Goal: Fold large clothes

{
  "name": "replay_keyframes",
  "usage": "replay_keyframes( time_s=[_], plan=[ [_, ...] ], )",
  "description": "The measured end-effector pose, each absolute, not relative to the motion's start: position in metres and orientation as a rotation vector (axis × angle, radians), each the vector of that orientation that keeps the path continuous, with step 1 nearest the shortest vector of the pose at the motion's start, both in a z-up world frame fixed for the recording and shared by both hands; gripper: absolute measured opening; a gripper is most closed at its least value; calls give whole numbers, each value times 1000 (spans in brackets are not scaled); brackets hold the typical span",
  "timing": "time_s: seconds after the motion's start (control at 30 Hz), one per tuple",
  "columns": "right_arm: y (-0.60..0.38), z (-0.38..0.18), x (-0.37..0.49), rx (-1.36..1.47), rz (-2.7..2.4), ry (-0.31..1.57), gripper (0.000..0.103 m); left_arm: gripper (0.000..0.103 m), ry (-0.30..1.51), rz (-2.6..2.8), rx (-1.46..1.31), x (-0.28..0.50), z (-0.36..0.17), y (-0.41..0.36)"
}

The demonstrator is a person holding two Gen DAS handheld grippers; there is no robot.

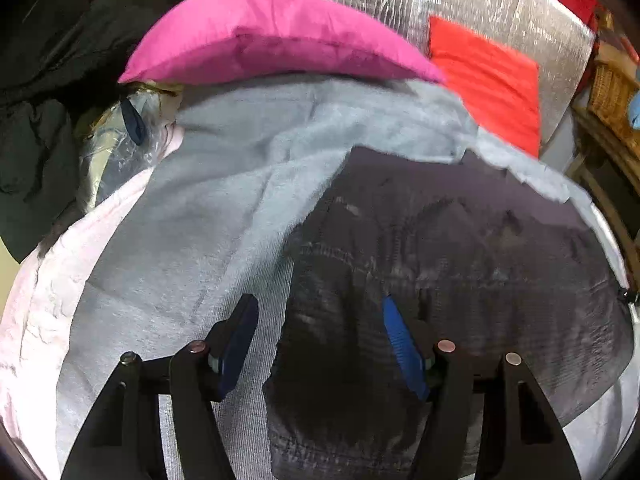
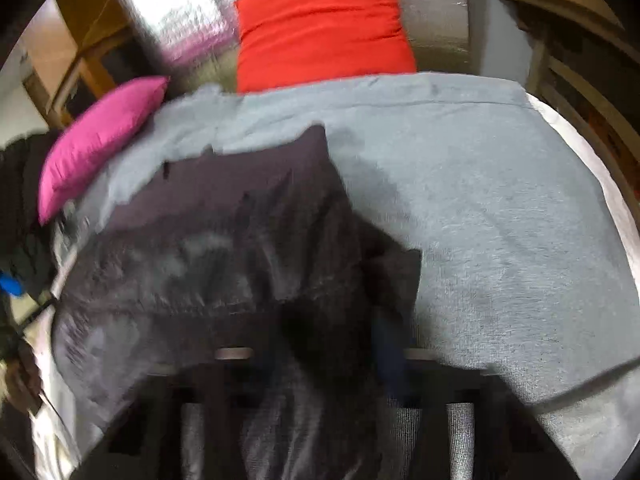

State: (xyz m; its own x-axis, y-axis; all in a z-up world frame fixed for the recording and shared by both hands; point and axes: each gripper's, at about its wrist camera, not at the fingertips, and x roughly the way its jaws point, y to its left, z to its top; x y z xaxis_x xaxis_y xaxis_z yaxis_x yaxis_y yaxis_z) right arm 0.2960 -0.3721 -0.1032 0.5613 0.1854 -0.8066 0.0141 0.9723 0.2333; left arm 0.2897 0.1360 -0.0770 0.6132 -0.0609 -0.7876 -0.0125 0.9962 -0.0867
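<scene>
left claw (image 1: 320, 340) gapes above the dark garment (image 1: 460, 248).

Right hand-held gripper (image 2: 316, 364) smeared by blur; dark garment (image 2: 224, 240) covers its fingers

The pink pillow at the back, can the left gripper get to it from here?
Probably yes. The left gripper is open with nothing between its fingers, above the dark garment. Between it and the pink pillow lies only flat grey blanket, with nothing tall in the way. It would need a long stretch forward.
</scene>
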Motion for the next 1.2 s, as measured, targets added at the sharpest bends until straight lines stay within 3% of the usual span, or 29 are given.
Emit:
replay_keyframes(
  time_s=[0.03,0.07,0.2,0.33,0.53,0.63,0.7,0.9,0.97,1.0,1.03,1.1,1.13,1.17,1.2],
  plan=[
    [-371,-105,297,213,90,980,13,36,924,-28,-79,293,-81,135],
    [-368,-105,297,203,84,982,11,15,954,-18,-76,296,-85,136],
    [-353,-71,282,85,45,897,7,10,930,-27,-73,292,-83,133],
    [-367,-103,289,112,9,977,7,14,995,-48,-54,303,-108,127],
    [-369,-106,282,214,-9,943,12,21,909,-18,-149,279,-71,149],
    [-389,-94,271,310,-16,908,28,29,852,8,-176,261,-53,156],
    [-395,-85,260,342,-32,885,30,32,825,-4,-185,252,-45,151],
    [-376,-56,243,438,91,821,31,59,794,-83,-134,246,-44,106],
    [-360,-56,247,483,172,824,46,60,802,-97,-116,252,-53,91],
    [-356,-58,250,499,204,828,69,60,812,-100,-107,254,-56,86],
    [-353,-62,252,513,232,829,75,60,835,-104,-92,259,-67,80],
    [-352,-79,260,514,224,864,74,60,915,-101,-68,270,-89,74],
    [-359,-95,267,533,160,908,69,61,926,-99,-78,271,-97,74],
    [-374,-114,270,610,135,940,62,61,911,-91,-80,269,-97,75],
    [-383,-122,271,666,131,949,46,61,905,-84,-73,268,-93,75]
  ],
)
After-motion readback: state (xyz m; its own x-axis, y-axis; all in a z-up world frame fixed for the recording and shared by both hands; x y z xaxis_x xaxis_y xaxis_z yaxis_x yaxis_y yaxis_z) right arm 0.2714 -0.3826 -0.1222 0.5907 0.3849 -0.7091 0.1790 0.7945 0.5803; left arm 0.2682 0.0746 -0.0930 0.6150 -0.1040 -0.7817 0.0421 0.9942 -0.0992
